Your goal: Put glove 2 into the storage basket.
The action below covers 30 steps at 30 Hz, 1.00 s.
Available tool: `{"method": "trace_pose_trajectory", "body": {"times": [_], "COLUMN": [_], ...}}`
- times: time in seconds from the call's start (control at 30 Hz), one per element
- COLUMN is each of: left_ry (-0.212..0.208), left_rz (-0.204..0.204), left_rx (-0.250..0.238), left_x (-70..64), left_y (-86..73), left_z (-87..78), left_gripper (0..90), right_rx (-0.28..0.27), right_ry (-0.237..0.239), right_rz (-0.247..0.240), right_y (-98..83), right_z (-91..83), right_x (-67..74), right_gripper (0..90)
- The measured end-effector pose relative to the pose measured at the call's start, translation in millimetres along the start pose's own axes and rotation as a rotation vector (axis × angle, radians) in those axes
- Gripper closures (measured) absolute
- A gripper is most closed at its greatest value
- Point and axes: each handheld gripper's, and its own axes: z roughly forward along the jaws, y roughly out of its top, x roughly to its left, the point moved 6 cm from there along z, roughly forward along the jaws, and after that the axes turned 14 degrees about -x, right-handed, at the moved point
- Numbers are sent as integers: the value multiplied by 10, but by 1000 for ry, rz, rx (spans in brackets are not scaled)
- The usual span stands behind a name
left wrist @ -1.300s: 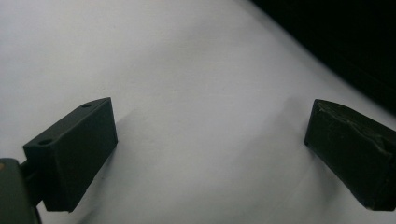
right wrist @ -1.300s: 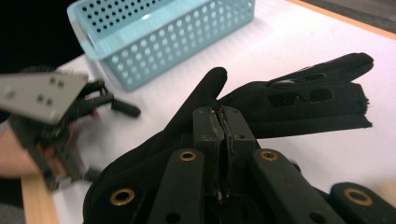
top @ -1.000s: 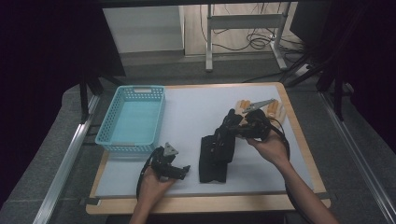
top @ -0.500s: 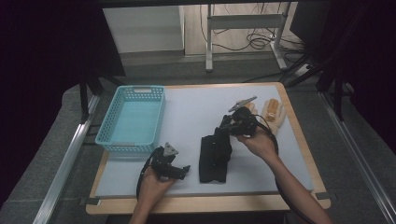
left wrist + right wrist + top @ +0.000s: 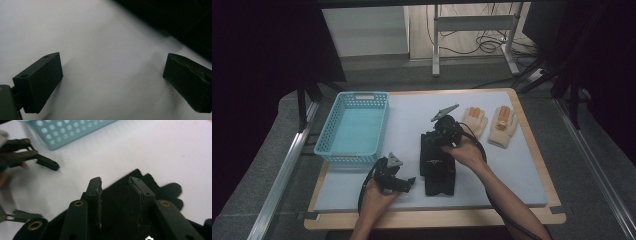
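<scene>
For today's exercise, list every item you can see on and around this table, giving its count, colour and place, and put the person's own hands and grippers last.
Basket: one, light blue, left side of the mat.
Black gloves: a pair, black, mid mat, under the right gripper.
Cream gloves: two, cream with orange patches, far right of the mat.
Mat: one, white, on the wooden table.
Left gripper: one, black, near edge, jaws wide open over bare mat.
Right gripper: one, black, jaws just opening, above the black gloves.

Right hand-held gripper [image 5: 438,136] moved over black gloves [image 5: 438,167], jaws opening
</scene>
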Motion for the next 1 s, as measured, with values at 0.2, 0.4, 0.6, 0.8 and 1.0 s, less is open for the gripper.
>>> {"method": "trace_pose_trajectory", "body": {"times": [0.2,0.4,0.6,0.8,1.0], "left_ry": [0,1,3,2,1], "left_rz": [2,1,0,2,0], "left_rx": [1,0,-2,1,-1], "left_x": [2,0,-2,0,0], "left_y": [-1,0,0,0,0], "left_z": [0,1,3,1,2], "left_gripper": [27,28,28,28,27], "right_rx": [6,38,-2,0,-39], "right_ry": [-18,-26,13,-13,-4], "right_rz": [14,-10,41,9,17], "right_y": [-171,-482,-558,-525,-369], "right_z": [97,388,400,366,137], "right_x": [-137,-216,-171,-150,-130], "right_gripper": [541,419,738,867,872]}}
